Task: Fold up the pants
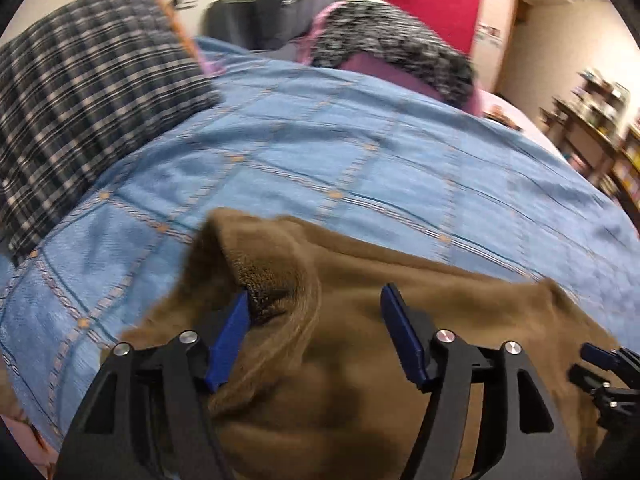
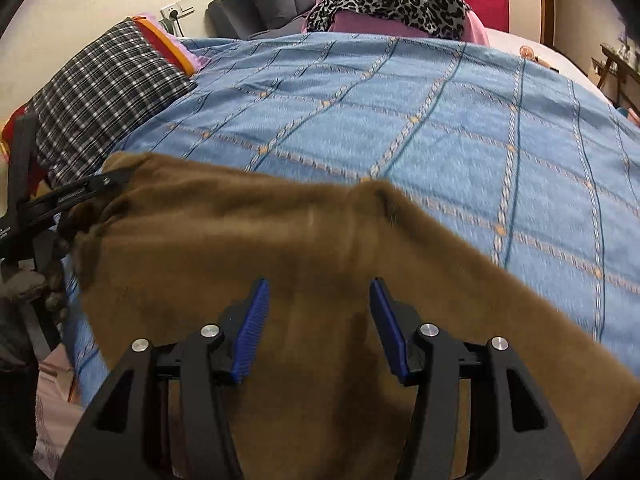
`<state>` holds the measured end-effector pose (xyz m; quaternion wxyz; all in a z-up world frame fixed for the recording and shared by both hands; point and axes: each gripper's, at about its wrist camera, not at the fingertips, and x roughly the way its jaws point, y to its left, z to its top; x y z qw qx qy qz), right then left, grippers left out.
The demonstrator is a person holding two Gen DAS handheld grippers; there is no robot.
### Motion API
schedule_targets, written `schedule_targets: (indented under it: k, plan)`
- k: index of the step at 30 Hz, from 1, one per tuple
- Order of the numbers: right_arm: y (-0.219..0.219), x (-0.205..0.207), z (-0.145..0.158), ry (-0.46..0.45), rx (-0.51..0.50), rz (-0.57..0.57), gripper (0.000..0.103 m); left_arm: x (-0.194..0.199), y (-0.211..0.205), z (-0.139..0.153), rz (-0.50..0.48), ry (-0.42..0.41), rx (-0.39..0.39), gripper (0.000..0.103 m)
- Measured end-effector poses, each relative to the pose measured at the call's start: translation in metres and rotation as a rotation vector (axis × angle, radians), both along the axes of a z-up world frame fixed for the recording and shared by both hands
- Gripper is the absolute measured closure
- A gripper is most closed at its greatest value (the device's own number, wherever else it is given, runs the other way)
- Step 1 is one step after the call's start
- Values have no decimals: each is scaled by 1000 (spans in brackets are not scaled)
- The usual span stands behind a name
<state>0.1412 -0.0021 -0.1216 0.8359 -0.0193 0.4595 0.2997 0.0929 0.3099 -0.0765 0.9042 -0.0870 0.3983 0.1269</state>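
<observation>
The left gripper and right gripper look alike: matte black angular linkage arms with triangular cut-outs, round silver screw heads at the pivots, and flat, ribbed blue pads lining the jaws.

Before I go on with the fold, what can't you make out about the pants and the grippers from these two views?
- Pants: near end cut off by the bottom edge and gripper bodies, both views.
- Left gripper: open over the pants; motion blur hides whether the fingers touch the cloth.
- Right gripper: open; contact equally unclear.
- Waist or hem: blur hides it, both views.
</observation>
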Motion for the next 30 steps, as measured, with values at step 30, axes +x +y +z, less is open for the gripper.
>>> schedule_targets:
  k: [30]
  plan:
    - [-130,-119,-3,-94,-5,-14,42,-34,-95,-25,-239,0,35,29]
